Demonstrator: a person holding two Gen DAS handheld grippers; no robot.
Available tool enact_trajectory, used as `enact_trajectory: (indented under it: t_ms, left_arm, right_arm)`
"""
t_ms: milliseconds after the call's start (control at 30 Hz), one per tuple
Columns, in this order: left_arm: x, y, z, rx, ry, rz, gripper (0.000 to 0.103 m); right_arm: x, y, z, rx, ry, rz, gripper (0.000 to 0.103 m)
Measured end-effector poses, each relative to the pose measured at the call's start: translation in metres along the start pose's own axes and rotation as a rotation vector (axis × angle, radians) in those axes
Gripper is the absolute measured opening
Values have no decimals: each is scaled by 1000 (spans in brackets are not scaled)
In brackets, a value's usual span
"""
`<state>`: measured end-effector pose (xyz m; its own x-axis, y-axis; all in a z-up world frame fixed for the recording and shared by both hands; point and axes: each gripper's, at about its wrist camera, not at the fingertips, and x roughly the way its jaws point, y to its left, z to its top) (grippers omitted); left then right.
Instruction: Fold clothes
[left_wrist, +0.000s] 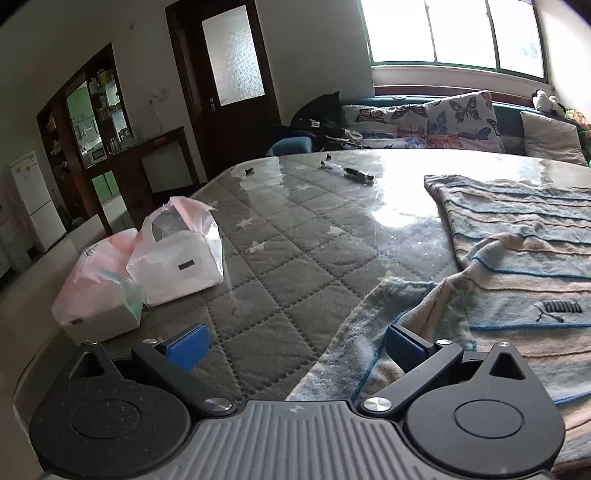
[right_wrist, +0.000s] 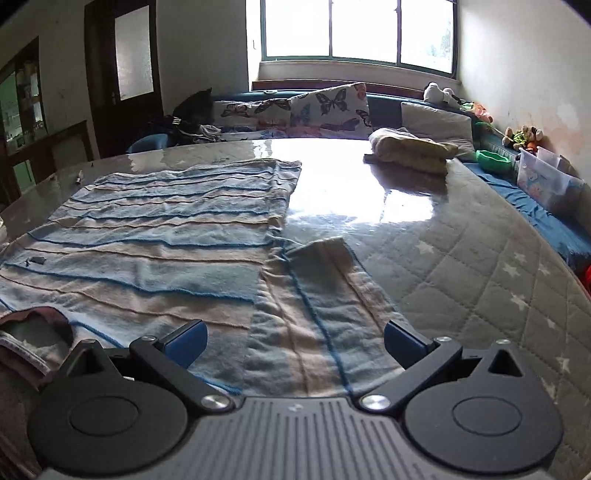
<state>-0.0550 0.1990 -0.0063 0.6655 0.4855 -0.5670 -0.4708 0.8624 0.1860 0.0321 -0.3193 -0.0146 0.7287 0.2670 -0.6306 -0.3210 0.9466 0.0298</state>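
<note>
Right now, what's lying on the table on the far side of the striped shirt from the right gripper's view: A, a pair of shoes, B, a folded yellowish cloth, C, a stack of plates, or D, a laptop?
B: a folded yellowish cloth rests on the glossy table beyond the spread striped shirt, near the cushions.

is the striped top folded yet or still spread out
Spread out: the blue and beige striped knit top lies flat on the grey quilted table cover, one sleeve stretched sideways.
</note>
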Motion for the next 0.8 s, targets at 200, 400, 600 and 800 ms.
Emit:
enact_trajectory:
  t_ms: [200, 400, 600, 800]
  left_arm:
    - [-10, -6, 7, -2, -34, -28, 103]
    - [-15, -17, 9, 6, -35, -81, 103]
    - [-16, -32, 8, 17, -31, -135, 103]
    - [-12, -44, 23, 38, -44, -181, 103]
  right_arm:
    - [0, 37, 12, -86, -22, 110, 102]
    - [3, 81, 20, -193, 4, 269, 82]
    - [12, 132, 17, -341, 43, 396, 56]
    - [14, 163, 17, -494, 16, 433, 54]
